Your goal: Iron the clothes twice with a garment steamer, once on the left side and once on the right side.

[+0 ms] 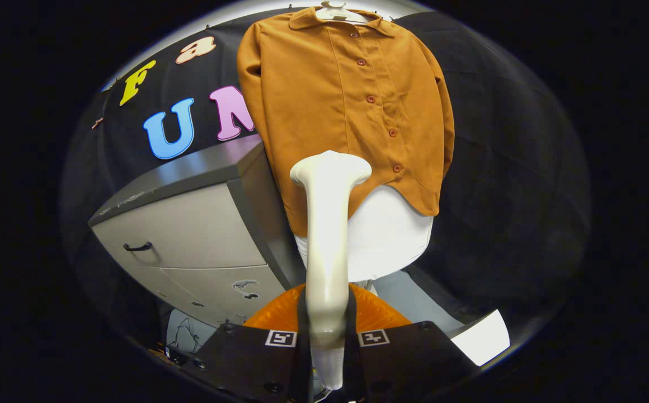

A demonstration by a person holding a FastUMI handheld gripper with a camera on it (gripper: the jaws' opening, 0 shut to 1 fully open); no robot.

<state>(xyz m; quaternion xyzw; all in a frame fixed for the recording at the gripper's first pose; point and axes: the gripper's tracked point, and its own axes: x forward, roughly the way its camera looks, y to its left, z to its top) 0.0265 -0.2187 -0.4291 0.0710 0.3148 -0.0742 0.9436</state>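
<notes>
A brown-orange buttoned shirt (347, 106) hangs on a white hanger (335, 11) against the black cloth wall, over a white board (386, 235). My gripper (327, 330) is shut on the handle of a cream garment steamer (327, 235). The steamer stands up between the fingers, and its wide head (331, 168) is just in front of the shirt's lower hem, a little left of the button row. Whether the head touches the cloth I cannot tell.
A grey cabinet (190, 224) with drawers and a dark handle stands to the left of the shirt. An orange ribbed part (375, 313) sits just beyond the fingers. A white sheet (484, 338) lies low at the right. Cables lie on the floor at the lower left.
</notes>
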